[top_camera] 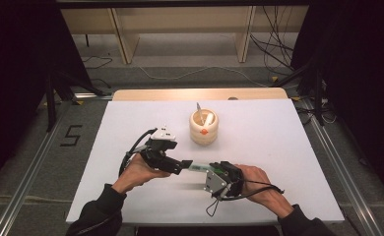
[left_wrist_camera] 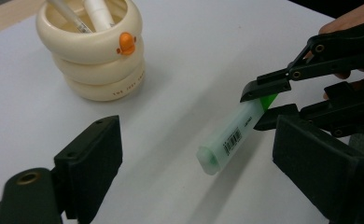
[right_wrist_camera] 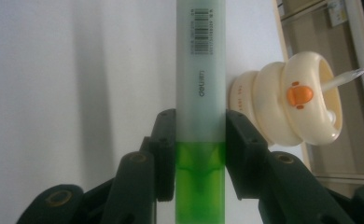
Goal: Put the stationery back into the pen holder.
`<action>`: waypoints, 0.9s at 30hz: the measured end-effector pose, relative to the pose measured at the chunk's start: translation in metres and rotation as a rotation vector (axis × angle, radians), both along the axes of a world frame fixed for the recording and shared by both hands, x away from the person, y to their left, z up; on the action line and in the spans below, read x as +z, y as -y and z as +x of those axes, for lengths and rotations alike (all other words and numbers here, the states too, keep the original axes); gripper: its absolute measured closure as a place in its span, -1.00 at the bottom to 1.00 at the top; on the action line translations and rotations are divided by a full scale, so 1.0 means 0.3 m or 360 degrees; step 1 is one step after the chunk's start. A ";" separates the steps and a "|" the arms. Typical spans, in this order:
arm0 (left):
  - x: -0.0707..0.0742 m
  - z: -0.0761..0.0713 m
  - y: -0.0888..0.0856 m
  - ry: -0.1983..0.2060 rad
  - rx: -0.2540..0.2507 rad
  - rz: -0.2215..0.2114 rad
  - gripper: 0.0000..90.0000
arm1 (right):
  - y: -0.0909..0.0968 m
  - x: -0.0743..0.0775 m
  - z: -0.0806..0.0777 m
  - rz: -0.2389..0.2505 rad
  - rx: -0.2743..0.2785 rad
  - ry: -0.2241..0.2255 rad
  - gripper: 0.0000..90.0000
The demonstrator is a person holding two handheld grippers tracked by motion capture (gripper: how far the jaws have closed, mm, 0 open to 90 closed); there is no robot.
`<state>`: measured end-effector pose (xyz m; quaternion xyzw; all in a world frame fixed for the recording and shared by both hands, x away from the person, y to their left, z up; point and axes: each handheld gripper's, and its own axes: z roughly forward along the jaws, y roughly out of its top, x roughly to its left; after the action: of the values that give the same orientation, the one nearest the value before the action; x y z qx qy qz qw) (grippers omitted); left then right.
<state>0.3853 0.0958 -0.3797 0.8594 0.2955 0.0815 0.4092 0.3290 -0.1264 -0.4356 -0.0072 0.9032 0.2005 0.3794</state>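
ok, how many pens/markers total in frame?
3. A green highlighter is held by the right gripper above the table. Two more stand in the duck pen holder: a thin pen and a thicker white marker. Others could be hidden inside the holder.

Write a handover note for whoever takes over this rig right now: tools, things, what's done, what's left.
Right tool: shut on the highlighter at its green end, holding it level above the table.
Left tool: open, jaws standing either side of the highlighter's free end, not touching it.
Cup: cream duck pen cup, upright mid-table beyond the tools, with a pen and a white marker already in it.
Done: highlighter picked up.
Left: probably a handover to the left tool or uncapping, then likely into the cup. Which one, the views don't settle.
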 end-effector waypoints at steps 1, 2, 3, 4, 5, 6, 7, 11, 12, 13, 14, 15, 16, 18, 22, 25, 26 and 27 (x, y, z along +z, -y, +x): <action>-0.001 0.002 0.007 -0.0012 -0.0008 0.0009 -0.65 | 0.001 -0.002 0.000 -0.0020 0.0029 0.0062 0.50; -0.002 0.005 0.014 -0.0016 -0.0020 0.0021 -0.65 | -0.002 -0.007 -0.003 -0.0014 0.0042 0.0090 0.50; -0.004 0.007 0.022 -0.0023 -0.0033 0.0031 -0.65 | -0.003 -0.009 -0.007 -0.0036 0.0051 0.0113 0.50; -0.003 0.009 0.028 -0.0033 -0.0048 0.0047 -0.65 | -0.004 -0.012 -0.012 -0.0053 0.0056 0.0143 0.50; -0.003 0.011 0.034 -0.0025 -0.0054 0.0058 -0.65 | -0.006 -0.016 -0.015 -0.0070 0.0073 0.0203 0.50; -0.003 0.013 0.039 -0.0038 -0.0067 0.0065 -0.65 | -0.007 -0.022 -0.022 -0.0092 0.0076 0.0250 0.50; -0.001 0.016 0.043 -0.0042 -0.0086 0.0080 -0.65 | -0.010 -0.027 -0.027 -0.0107 0.0071 0.0288 0.50; -0.003 0.024 0.061 -0.0060 -0.0126 0.0114 -0.65 | -0.013 -0.043 -0.038 -0.0199 0.0154 0.0468 0.50; -0.003 0.027 0.065 -0.0063 -0.0131 0.0124 -0.64 | -0.013 -0.050 -0.042 -0.0204 0.0159 0.0492 0.50; -0.004 0.028 0.069 -0.0072 -0.0140 0.0131 -0.64 | -0.014 -0.053 -0.043 -0.0217 0.0159 0.0518 0.50; -0.004 0.030 0.072 -0.0077 -0.0148 0.0142 -0.64 | -0.014 -0.055 -0.042 -0.0226 0.0175 0.0531 0.50; -0.003 0.034 0.074 -0.0078 -0.0167 0.0161 -0.64 | -0.014 -0.058 -0.044 -0.0229 0.0171 0.0546 0.50; -0.004 0.035 0.078 -0.0087 -0.0173 0.0164 -0.63 | -0.013 -0.059 -0.046 -0.0248 0.0173 0.0569 0.50; -0.006 0.040 0.085 -0.0103 -0.0191 0.0171 -0.61 | -0.011 -0.067 -0.047 -0.0253 0.0179 0.0600 0.50; -0.011 0.046 0.102 -0.0119 -0.0234 0.0203 -0.56 | -0.011 -0.075 -0.049 -0.0284 0.0209 0.0649 0.50; -0.016 0.049 0.117 -0.0127 -0.0270 0.0245 -0.50 | -0.011 -0.076 -0.052 -0.0305 0.0220 0.0658 0.50; -0.018 0.050 0.123 -0.0138 -0.0278 0.0249 -0.48 | -0.012 -0.077 -0.052 -0.0301 0.0228 0.0672 0.50; -0.020 0.052 0.129 -0.0143 -0.0285 0.0254 -0.47 | -0.012 -0.077 -0.052 -0.0305 0.0235 0.0672 0.50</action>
<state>0.4008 0.0572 -0.3857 0.9150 0.2280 0.0293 0.3315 0.3134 -0.1230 -0.4587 -0.1508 0.8159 0.1351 0.5417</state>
